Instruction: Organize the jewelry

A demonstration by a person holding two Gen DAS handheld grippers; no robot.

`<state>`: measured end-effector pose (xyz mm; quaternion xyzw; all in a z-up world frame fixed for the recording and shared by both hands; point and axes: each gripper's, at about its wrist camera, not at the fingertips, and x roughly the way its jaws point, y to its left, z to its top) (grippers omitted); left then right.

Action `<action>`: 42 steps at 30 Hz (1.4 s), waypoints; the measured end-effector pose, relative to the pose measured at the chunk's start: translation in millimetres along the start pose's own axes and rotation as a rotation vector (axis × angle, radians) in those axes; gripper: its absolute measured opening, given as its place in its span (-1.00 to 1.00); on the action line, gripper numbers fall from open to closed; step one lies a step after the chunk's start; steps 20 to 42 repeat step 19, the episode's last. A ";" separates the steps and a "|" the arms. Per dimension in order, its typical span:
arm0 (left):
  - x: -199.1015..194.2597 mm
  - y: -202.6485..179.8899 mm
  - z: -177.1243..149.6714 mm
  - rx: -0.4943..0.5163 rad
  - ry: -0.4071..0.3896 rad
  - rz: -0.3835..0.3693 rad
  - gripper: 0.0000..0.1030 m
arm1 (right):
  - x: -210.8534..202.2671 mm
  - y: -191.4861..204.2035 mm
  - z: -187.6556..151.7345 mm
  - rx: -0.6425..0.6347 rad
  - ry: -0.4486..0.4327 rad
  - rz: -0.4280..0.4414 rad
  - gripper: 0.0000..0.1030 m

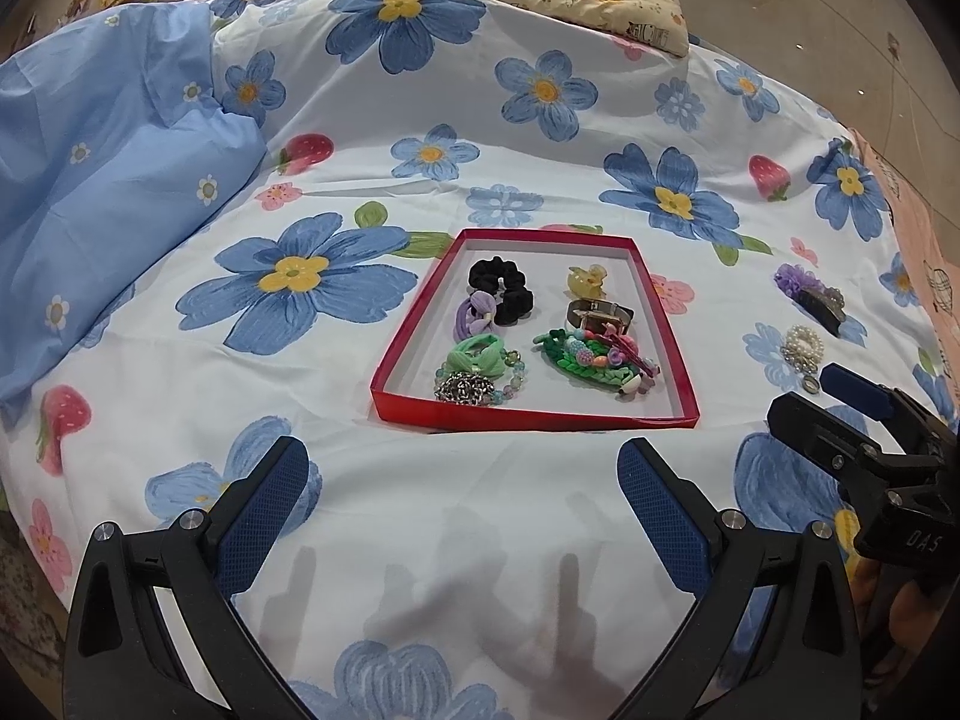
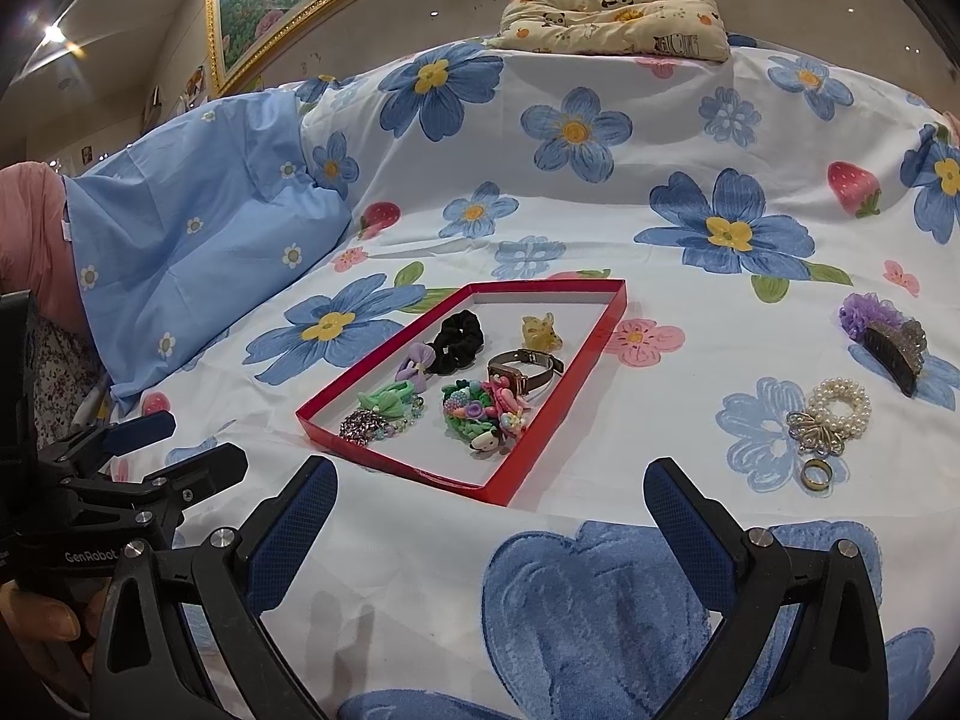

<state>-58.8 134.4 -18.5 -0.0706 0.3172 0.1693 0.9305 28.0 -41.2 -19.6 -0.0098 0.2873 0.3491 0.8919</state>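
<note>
Red tray at frame centre on floral bedsheet holds scrunchies, beads, a watch; left gripper lower centre, fingers spread wide, empty; pearl bracelet and purple hair clip at right, outside tray.

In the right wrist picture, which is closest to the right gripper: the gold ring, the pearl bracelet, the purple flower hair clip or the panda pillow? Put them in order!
From the right gripper, nearest first:
1. Gold ring, on the sheet ahead to the right.
2. Pearl bracelet, just beyond the ring.
3. Purple flower hair clip, farther back right.
4. Panda pillow, at the far end of the bed.
</note>
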 end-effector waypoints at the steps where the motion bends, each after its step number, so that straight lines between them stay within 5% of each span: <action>1: 0.3 -0.1 0.0 0.000 0.001 0.001 1.00 | 0.5 0.5 -0.3 0.000 0.000 -0.001 1.00; 42: 12.7 -3.4 -0.2 -0.004 0.019 -0.008 1.00 | 6.1 -4.1 0.1 0.013 0.011 0.001 1.00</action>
